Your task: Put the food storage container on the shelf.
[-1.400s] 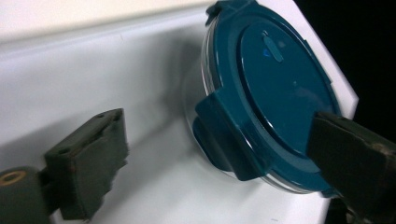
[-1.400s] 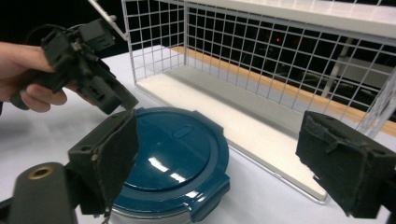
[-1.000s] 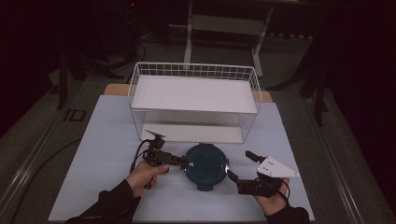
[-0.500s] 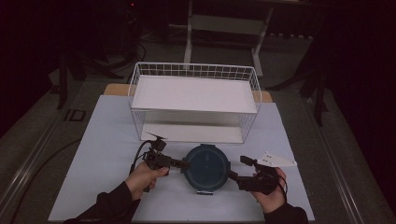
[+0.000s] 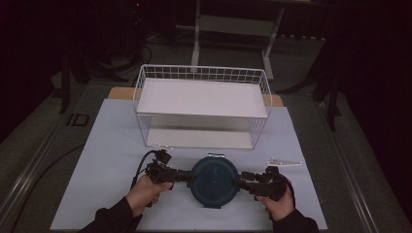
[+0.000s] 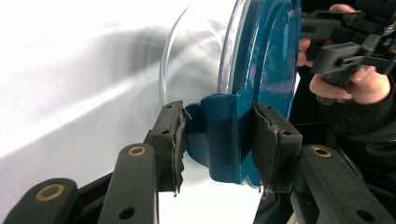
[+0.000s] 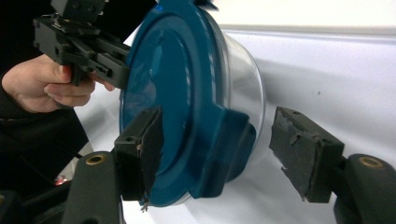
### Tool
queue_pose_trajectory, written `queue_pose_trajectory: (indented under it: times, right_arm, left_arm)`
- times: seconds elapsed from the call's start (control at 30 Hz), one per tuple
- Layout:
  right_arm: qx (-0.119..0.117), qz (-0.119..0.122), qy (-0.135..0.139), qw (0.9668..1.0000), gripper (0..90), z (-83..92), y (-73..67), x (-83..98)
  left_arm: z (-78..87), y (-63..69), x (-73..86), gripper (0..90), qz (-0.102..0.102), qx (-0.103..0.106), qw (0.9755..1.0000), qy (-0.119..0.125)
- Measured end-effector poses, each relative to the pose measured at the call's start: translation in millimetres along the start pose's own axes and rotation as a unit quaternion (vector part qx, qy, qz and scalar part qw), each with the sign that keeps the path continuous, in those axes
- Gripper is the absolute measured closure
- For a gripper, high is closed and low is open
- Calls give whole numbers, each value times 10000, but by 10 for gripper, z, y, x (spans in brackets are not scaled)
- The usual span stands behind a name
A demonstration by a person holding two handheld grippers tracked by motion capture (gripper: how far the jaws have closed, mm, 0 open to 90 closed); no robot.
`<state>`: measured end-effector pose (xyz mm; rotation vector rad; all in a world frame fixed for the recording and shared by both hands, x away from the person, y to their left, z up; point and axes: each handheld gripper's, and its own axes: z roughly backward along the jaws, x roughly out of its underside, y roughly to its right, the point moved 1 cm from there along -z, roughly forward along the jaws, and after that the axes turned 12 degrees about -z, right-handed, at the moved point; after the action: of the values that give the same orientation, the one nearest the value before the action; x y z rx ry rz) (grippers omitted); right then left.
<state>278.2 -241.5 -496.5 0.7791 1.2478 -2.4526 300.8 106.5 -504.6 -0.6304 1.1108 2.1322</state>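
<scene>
**Lidded container on the bench, one latch gripped, one bracketed**

Item: we list a round clear container with a teal snap-lid (image 5: 214, 180), resting on the white bench (image 5: 107, 145) at the near edge, between the two hands and in front of the white wire basket (image 5: 202, 104). We judge it sits there so both side latches can be reached at once, one from each side.

Left gripper (image 5: 180, 176): narrow. In the left gripper view its jaws are pressed against both faces of the lid's left latch tab (image 6: 224, 135), holding it, probably to steady the container or pull the latch.

Right gripper (image 5: 244, 180): wide. In the right gripper view the right latch tab (image 7: 229, 140) lies between the jaws; the near pad looks close to the lid's face and the far pad stands clear of the tab, so nothing is held.

Also noted: a pale flat plate (image 5: 284, 162) lying on the bench just beyond the right hand (image 5: 277, 204).
</scene>
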Motion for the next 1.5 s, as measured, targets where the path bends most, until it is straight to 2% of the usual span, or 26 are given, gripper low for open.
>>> queue_pose_trajectory:
  times: [0.03, 0.07, 0.1, 0.2, 0.23, 0.37, 0.4, 0.43, 0.57, 0.63, 0.73, 0.83, 0.9, 1.07, 1.1, 1.13, 1.23, 1.27, 1.37, 1.4, 1.5]
  right_arm:
    - [-93, -110, -107, 9998, 400, -10, 22, 14]
    - [-93, -110, -107, 9998, 400, -10, 22, 14]
    - [-150, -208, -221, 9994, 428, -23, 35, 36]
    - [-85, -162, -292, 9994, 467, -43, 35, 59]
    - [-203, -194, -369, 9989, 491, -57, 37, 70]
    - [-227, -221, -374, 9988, 515, -51, 38, 71]
    - [-282, -289, -347, 9986, 556, -46, 53, 73]
    - [-337, -370, -363, 9981, 560, -41, 77, 72]
    - [-255, -312, -384, 9984, 552, -50, 58, 68]
    - [-261, -528, -345, 9977, 557, -50, 64, 86]
    - [-241, -677, -271, 9970, 559, -51, 76, 99]
    - [-208, -760, -262, 9965, 561, -41, 61, 104]
    - [-219, -747, -255, 9966, 562, -43, 63, 99]
    - [-278, -686, -214, 9970, 563, -47, 54, 69]
    - [-283, -637, -208, 9973, 563, -42, 39, 52]
    - [-296, -513, -160, 9981, 563, -30, -1, -1]
    - [-304, -329, -84, 9990, 563, -23, -56, -96]
    - [-291, -259, -71, 9992, 563, -23, -80, -131]
    - [-301, -141, -25, 9994, 563, -26, -122, -206]
    - [-302, -49, 8, 9995, 563, -39, -164, -280]
    - [-307, 8, 40, 9995, 562, -49, -176, -315]
  left_arm:
    - [6, 14, 21, 576, -13, -13, 10000, 30]
    - [6, 14, 21, 576, -13, -13, 10000, 30]
    - [12, 34, 35, 576, -35, -32, 10000, 41]
    - [17, 46, 50, 577, -56, -38, 10000, 59]
    - [18, 48, 59, 577, -42, -45, 9999, 80]
    - [28, 54, 92, 577, -84, -58, 9999, 123]
    - [30, 55, 98, 577, -94, -45, 9999, 121]
    - [32, 57, 103, 577, -90, -46, 9999, 125]
    - [28, 62, 109, 576, -96, -63, 9998, 161]
    - [21, 92, 117, 576, -61, -161, 9996, 220]
    - [13, 123, 105, 572, -1, -264, 9994, 225]
    - [12, 149, 96, 569, -25, -320, 9993, 204]
    - [13, 154, 99, 568, -13, -325, 9992, 223]
    - [58, 187, 73, 567, -148, -387, 9985, 364]
    - [58, 187, 73, 567, -148, -387, 9985, 364]
    - [122, 218, 13, 566, -311, -475, 9974, 447]
    - [168, 232, -24, 566, -389, -502, 9966, 526]
    - [217, 241, -60, 566, -473, -554, 9955, 608]
    - [268, 240, -95, 566, -530, -588, 9945, 688]
    - [318, 237, -132, 566, -584, -652, 9932, 762]
    - [347, 233, -156, 566, -622, -685, 9925, 798]
